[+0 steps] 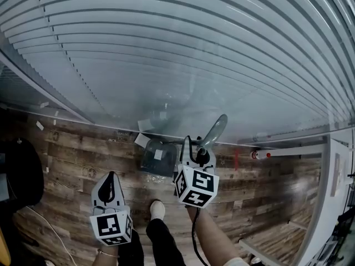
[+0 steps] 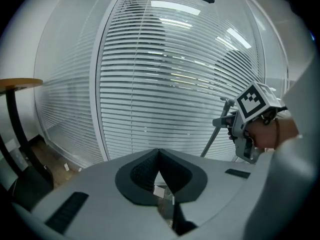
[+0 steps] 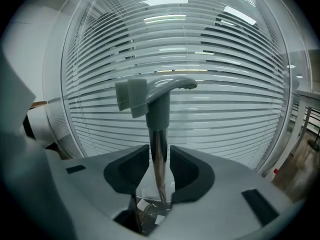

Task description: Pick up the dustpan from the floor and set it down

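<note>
Presently: right gripper (image 3: 160, 156) clamps upright handle (image 3: 159, 121) of dustpan (image 1: 158, 158), ready for lifting; left gripper (image 2: 159, 155) closed, empty, spare.

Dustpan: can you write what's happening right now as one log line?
right claw: closed on handle | dustpan: on wood floor by blinds, scraps inside | left claw: shut, empty

Office — slatted blinds (image 1: 177, 49) on glass, plank floor (image 1: 72, 165)

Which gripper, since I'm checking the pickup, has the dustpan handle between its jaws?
The right gripper: the dustpan handle stands clasped between its jaws. The left gripper is shut with nothing between its jaws.
</note>
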`<state>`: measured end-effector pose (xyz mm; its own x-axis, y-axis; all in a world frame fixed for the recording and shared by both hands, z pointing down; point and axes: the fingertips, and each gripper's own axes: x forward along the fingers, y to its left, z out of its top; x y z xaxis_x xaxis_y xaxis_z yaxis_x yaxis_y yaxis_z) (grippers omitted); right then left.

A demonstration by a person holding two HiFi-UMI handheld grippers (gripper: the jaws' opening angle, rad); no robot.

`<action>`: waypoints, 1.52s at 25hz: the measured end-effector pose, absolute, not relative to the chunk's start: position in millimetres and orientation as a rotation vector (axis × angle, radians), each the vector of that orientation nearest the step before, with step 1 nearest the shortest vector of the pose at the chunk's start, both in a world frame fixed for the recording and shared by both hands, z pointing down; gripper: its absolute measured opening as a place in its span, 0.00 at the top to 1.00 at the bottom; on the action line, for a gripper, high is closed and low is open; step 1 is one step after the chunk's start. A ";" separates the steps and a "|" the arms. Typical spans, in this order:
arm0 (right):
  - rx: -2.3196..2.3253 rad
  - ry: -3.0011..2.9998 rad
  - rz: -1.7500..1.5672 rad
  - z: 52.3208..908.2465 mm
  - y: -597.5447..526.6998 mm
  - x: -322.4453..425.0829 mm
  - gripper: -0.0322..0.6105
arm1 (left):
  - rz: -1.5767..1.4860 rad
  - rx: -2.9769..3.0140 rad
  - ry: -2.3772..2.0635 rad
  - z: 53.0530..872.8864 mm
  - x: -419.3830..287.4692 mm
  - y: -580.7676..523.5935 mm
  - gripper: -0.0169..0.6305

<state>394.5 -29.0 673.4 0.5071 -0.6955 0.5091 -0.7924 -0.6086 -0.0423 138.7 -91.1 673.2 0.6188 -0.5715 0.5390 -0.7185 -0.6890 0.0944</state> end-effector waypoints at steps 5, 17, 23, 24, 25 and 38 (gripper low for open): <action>2.548 -1.278 0.721 675.0 -31.2 396.6 0.77 | 0.691 2.538 -1.058 675.0 141.0 -94.0 0.95; 2.582 -1.265 0.727 673.2 -28.6 397.5 0.79 | 0.689 2.540 -1.070 670.0 138.4 -91.5 0.95; 2.590 -1.267 0.747 665.9 -18.7 389.7 0.79 | 0.674 2.546 -1.085 663.1 133.9 -89.8 0.95; 2.592 -1.270 0.749 663.3 -16.9 387.9 0.79 | 0.670 2.548 -1.088 661.5 133.6 -89.2 0.95; 2.591 -1.274 0.749 660.9 -15.0 385.7 0.79 | 0.666 2.549 -1.089 660.0 133.4 -88.5 0.95; 2.521 -1.403 0.606 545.3 4.5 338.1 0.79 | 0.565 2.622 -1.094 561.9 133.1 -87.7 0.95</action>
<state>338.1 4.5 545.3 0.4676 -0.7669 0.4395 -0.8458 -0.5327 -0.0296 133.1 -87.7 561.9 0.6440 -0.6263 0.4393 -0.7209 -0.6890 0.0745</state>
